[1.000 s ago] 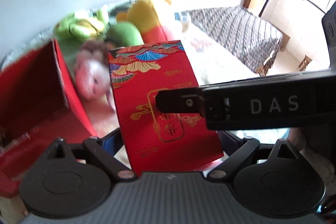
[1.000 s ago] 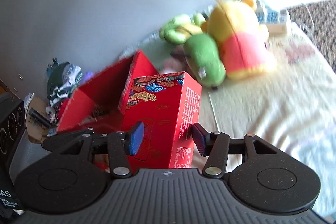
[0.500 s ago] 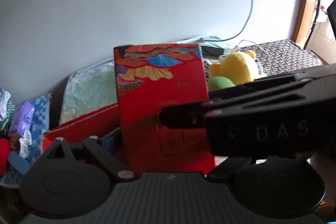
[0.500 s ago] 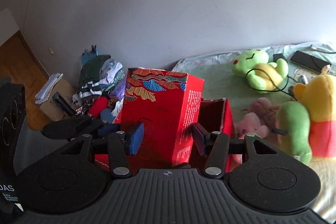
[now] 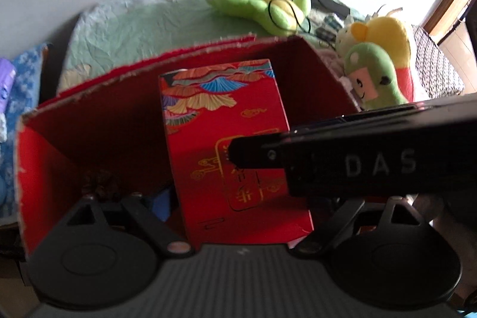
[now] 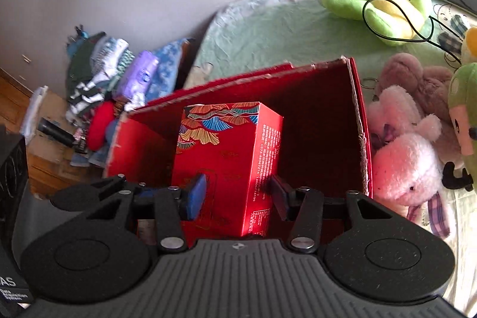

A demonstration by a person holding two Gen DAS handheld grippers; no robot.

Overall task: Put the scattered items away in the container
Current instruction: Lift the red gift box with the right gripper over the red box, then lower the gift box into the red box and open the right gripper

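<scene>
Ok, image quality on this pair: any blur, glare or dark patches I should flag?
Left wrist: slightly soft throughout, the wall behind blown out, the inside of the red container deep in shadow, and a dark gripper bar hiding part of the red box. Right wrist: sharper; bright sun on the box's side and the pink plush; strong fisheye curving at the edges.

My right gripper crosses the left wrist view and hides the right finger of my left gripper. The decorated red box has its base hidden behind my right tool body. Dark contents on the floor of the red container are too dim to identify. The yellow plush is cut off by the frame edge.
</scene>
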